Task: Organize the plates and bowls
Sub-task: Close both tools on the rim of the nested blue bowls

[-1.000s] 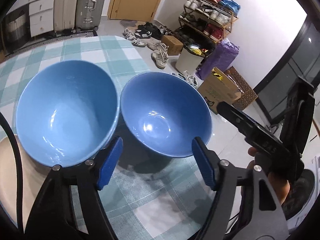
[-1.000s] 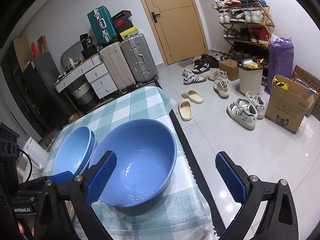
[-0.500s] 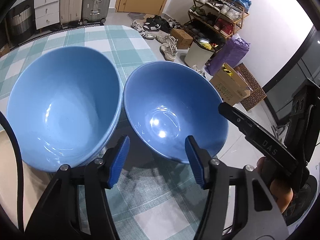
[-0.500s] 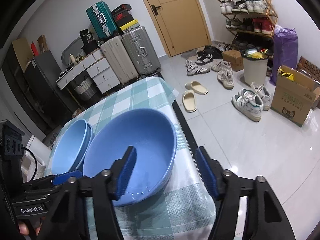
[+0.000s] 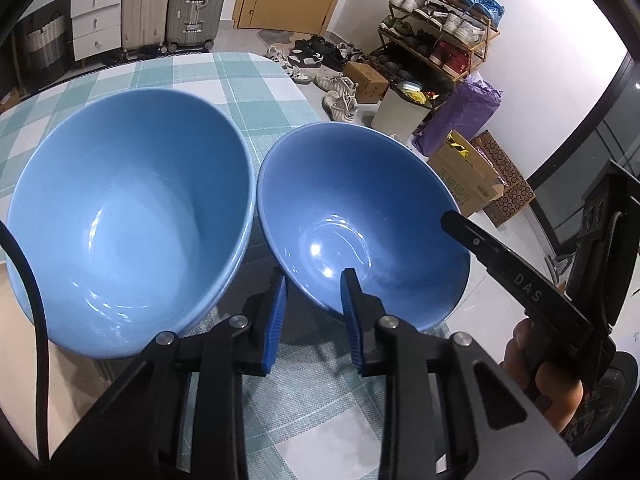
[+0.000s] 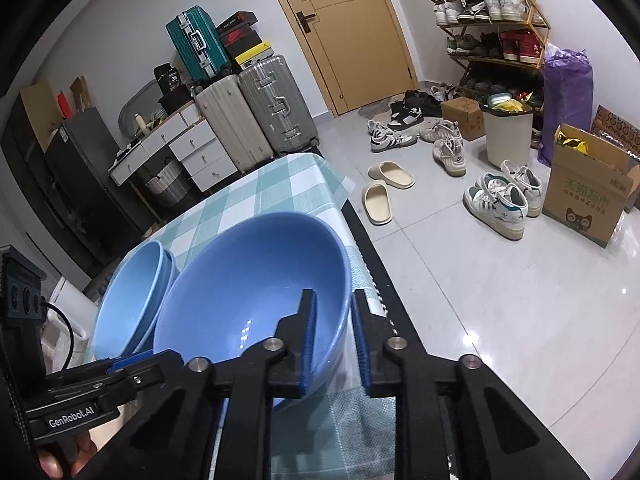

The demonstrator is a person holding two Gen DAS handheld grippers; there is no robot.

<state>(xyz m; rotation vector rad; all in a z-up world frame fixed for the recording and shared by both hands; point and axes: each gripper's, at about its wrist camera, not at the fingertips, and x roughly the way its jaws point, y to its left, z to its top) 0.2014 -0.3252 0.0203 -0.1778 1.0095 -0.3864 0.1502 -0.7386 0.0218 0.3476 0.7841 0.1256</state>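
Observation:
Two stacked light blue bowls (image 5: 128,216) sit on the checked tablecloth at left; they show in the right wrist view (image 6: 132,300) too. A darker blue bowl (image 5: 360,216) stands beside them near the table's right edge, also in the right wrist view (image 6: 256,292). My left gripper (image 5: 312,316) straddles that bowl's near-left rim, one finger inside, one outside, jaws nearly closed on it. My right gripper (image 6: 334,340) straddles the bowl's right rim the same way, jaws narrow around it.
The checked table (image 6: 260,184) ends just right of the dark bowl; tiled floor lies below with shoes (image 6: 500,200), a cardboard box (image 6: 588,196) and a bin (image 6: 506,136). Suitcases (image 6: 256,108) and drawers stand behind the table. A beige plate edge (image 5: 12,320) lies at left.
Both grippers have closed from wide open to a narrow gap around the dark blue bowl's rim, and both have moved in closer to it.

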